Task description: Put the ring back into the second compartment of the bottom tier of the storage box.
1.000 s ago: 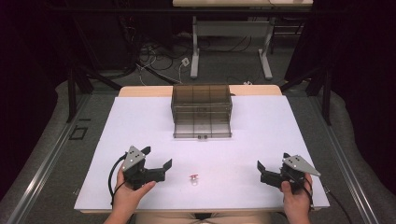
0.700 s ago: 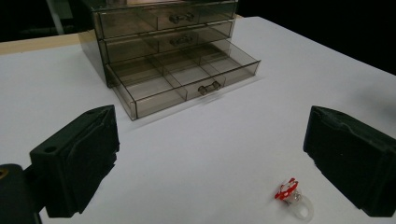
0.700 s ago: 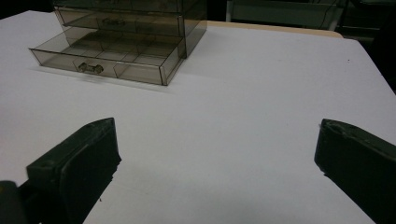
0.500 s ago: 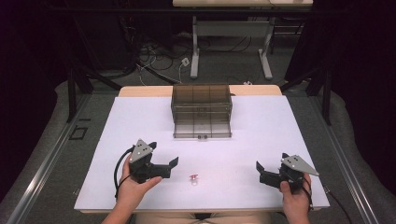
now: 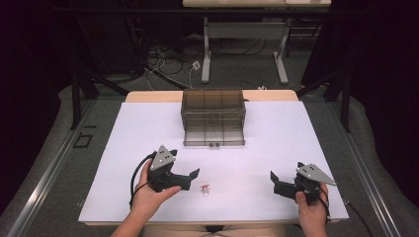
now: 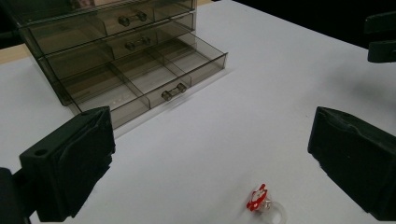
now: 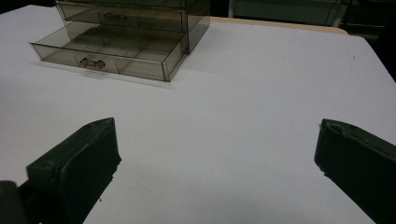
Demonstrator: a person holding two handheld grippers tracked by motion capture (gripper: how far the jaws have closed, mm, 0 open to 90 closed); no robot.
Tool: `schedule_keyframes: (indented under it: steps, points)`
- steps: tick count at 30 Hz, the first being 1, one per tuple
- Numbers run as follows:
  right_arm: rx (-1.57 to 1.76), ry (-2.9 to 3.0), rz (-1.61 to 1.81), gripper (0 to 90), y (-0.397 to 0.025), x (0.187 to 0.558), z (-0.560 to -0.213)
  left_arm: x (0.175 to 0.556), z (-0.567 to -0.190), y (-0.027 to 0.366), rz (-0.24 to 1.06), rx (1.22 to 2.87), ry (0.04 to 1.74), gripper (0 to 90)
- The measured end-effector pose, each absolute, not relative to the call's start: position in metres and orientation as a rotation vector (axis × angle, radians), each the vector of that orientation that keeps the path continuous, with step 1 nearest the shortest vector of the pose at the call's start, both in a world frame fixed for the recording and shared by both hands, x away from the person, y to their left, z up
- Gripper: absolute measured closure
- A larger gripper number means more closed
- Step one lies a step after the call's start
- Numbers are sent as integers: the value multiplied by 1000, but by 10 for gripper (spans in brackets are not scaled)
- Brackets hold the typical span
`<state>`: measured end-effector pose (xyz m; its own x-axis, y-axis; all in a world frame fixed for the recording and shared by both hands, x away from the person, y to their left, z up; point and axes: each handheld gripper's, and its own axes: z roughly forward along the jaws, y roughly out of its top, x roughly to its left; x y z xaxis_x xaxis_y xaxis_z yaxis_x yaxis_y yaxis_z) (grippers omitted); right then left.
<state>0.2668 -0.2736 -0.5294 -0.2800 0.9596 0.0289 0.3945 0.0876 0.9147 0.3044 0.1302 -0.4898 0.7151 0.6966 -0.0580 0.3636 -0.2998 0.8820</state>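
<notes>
Dim workshop-type room, cables on the floor, and a white tabletop (image 5: 276,148) taking up most of the high view. The thing being worked on looks like the small red-and-white charm on a clear ring (image 5: 204,188), lying flat on the table well in front of the smoky see-through plastic drawer box (image 5: 213,114), roughly in line with the box's left half and near the table's front edge. In the left gripper view the charm (image 6: 258,198) sits low, between the two black jaws and a bit toward the right one, with the clear loop pointing away from the red bit.

The left gripper (image 5: 190,176) is the close one: the charm is just beside its tips, on the side away from the hand and slightly nearer the person than the box. Its jaws are spread wide with nothing between them. So I'd guess the next move is a short push forward and down to straddle the charm, then close.

The right gripper (image 5: 274,178) is well apart from the charm, out past the box's right side, jaws also spread and empty.

The box's bottom drawer (image 6: 154,86) is pulled out with its divided compartments looking bare, so that's probably where the charm ends up.
</notes>
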Motion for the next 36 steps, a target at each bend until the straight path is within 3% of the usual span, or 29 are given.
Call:
schedule_keyframes:
  steps: [13, 36]
  points:
    - [1344, 1753, 1163, 0, -274, 267, -530, 303, -494, 121, 423, 1937, 798, 42]
    - [1342, 1783, 1170, 0, -273, 270, -533, 296, -528, 102, 399, 2075, 752, 272]
